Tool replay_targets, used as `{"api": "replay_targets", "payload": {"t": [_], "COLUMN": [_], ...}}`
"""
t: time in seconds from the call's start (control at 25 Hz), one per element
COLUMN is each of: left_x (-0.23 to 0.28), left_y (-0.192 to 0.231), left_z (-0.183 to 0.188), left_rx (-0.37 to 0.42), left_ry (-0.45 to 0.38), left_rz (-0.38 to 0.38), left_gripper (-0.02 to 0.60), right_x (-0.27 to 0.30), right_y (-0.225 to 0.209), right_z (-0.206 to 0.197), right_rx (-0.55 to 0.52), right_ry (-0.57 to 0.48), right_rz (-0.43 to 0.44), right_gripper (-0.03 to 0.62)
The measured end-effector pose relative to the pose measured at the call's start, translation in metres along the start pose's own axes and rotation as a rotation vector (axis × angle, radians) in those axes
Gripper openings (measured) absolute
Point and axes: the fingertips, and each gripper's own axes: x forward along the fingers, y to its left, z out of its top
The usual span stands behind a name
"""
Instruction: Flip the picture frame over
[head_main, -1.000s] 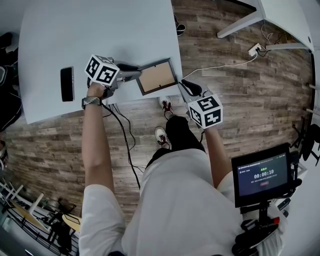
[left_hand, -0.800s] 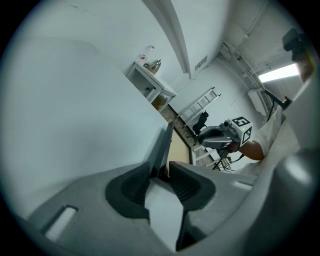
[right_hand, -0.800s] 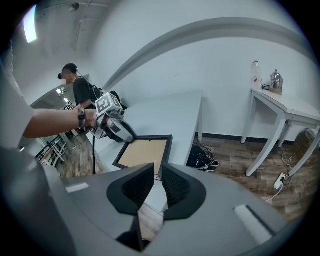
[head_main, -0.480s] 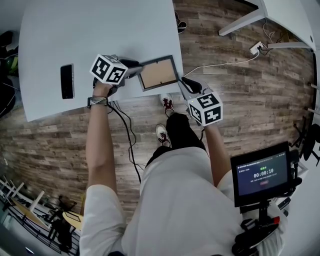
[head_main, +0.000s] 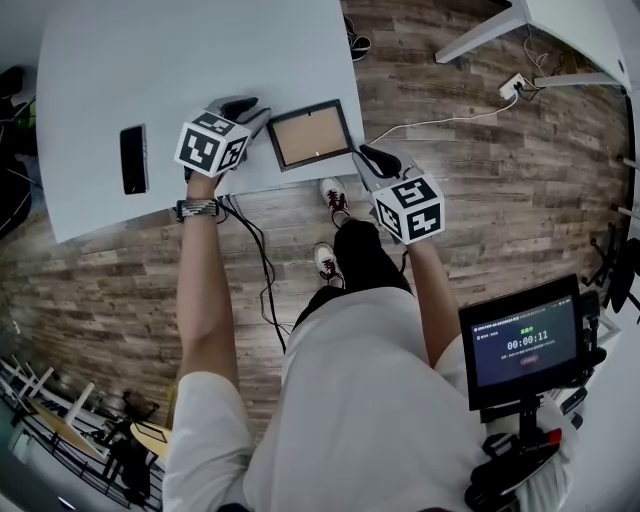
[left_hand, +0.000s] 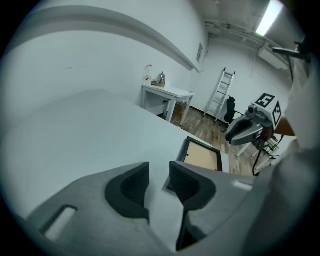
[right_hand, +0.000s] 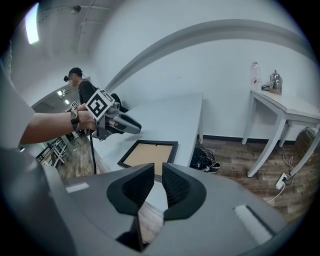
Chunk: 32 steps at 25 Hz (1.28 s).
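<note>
The picture frame (head_main: 308, 136) lies flat on the white table (head_main: 180, 60) near its front right corner, brown backing up inside a black rim. It also shows in the left gripper view (left_hand: 202, 155) and the right gripper view (right_hand: 149, 154). My left gripper (head_main: 250, 108) hovers just left of the frame, apart from it. Its jaws (left_hand: 159, 170) are opening, with only bare table between them. My right gripper (head_main: 365, 155) hangs off the table's front right corner, close to the frame's near right corner. Its jaws (right_hand: 158, 172) stand narrowly parted with nothing between them.
A black phone (head_main: 132, 158) lies on the table's left side. Shoes (head_main: 335, 205) and a white cable (head_main: 440, 122) are on the wood floor beside the table edge. A second white table (head_main: 560, 30) stands at the far right, and a timer screen (head_main: 520, 345) sits near my right arm.
My left gripper has let go of the frame's left edge, moved off to the left and turned. The frame, raised on that side before, now lies flat. The right gripper kept still.
</note>
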Motion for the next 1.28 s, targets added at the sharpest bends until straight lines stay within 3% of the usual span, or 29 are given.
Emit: {"api": "replay_targets", "payload": {"t": [0.04, 0.16, 0.28, 0.64, 1.08, 1.28], "left_x": [-0.003, -0.014, -0.023, -0.05, -0.07, -0.127], "left_y": [0.003, 0.009, 0.004, -0.014, -0.027, -0.065], "left_z": [0.003, 0.014, 0.023, 0.025, 0.041, 0.053], "left_rx": [0.026, 0.141, 0.172, 0.077, -0.036, -0.051], "left_ry": [-0.012, -0.049, -0.107, -0.238, -0.378, -0.456], "left_rz": [0.044, 0.215, 0.311, 0.413, 0.446, 0.472], "left_gripper": [0.132, 0.044, 0.005, 0.005, 0.005, 0.005], "right_x": [0.0, -0.001, -0.001, 0.003, -0.004, -0.051], "right_y": [-0.001, -0.003, -0.006, -0.009, -0.014, 0.016], "right_z": [0.001, 0.007, 0.012, 0.048, 0.081, 0.099], "right_rx": [-0.001, -0.003, -0.007, -0.051, -0.113, -0.154], "right_ry": [-0.003, -0.015, -0.026, -0.078, -0.137, -0.2], "right_rz": [-0.001, -0.005, -0.006, -0.027, -0.05, -0.063], "right_gripper": [0.051, 0.051, 0.051, 0.037, 0.015, 0.005]}}
